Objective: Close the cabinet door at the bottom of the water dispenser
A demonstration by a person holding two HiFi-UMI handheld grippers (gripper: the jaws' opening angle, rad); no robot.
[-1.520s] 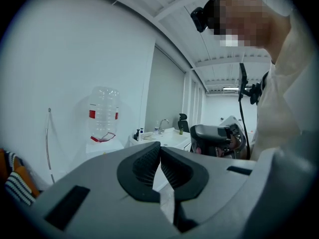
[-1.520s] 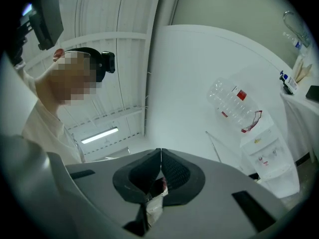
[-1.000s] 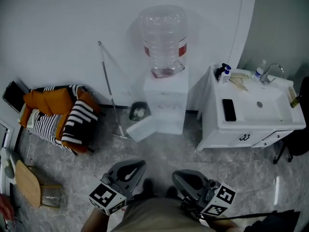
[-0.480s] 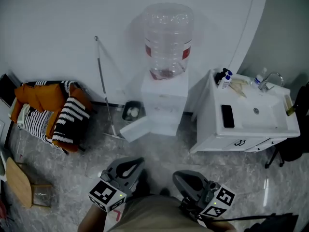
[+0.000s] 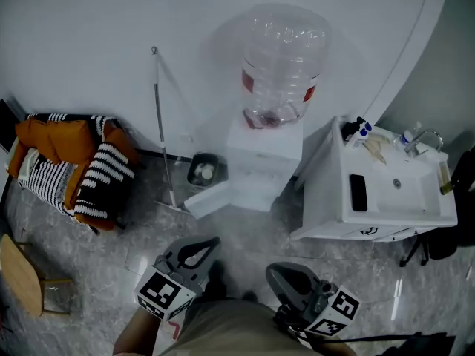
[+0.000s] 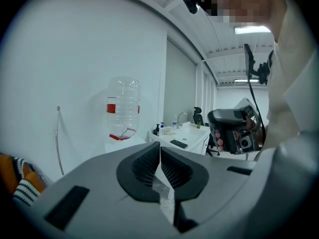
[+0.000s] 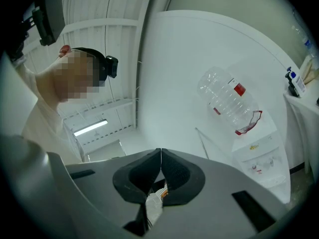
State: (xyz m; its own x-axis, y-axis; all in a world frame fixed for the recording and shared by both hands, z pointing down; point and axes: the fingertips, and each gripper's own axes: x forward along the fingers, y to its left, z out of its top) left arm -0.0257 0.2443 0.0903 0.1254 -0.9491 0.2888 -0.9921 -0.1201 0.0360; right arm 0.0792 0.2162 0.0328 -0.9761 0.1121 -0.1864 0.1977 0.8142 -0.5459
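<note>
The white water dispenser point(image 5: 263, 165) stands against the wall with a clear bottle point(image 5: 284, 65) on top. Its bottom cabinet door point(image 5: 210, 199) hangs open, swung out to the left. In the head view my left gripper point(image 5: 214, 242) and right gripper point(image 5: 272, 270) are low in the picture, well short of the door, and both are shut with nothing in them. In the left gripper view the left gripper point(image 6: 159, 156) has the bottle point(image 6: 122, 108) beyond its closed jaws. In the right gripper view the right gripper point(image 7: 160, 156) points upward, with the dispenser point(image 7: 259, 153) off to the right.
A mop handle point(image 5: 163, 132) leans on the wall, with a small bin point(image 5: 204, 170) just left of the open door. A chair with orange and striped clothes point(image 5: 70, 165) stands at the left, a white sink cabinet point(image 5: 386, 199) at the right, and a wooden stool point(image 5: 18, 273) at the lower left.
The view has moved closer to the dispenser, which now looks larger and sits further right. Both grippers have come along with it and stay shut. The door has not moved.
</note>
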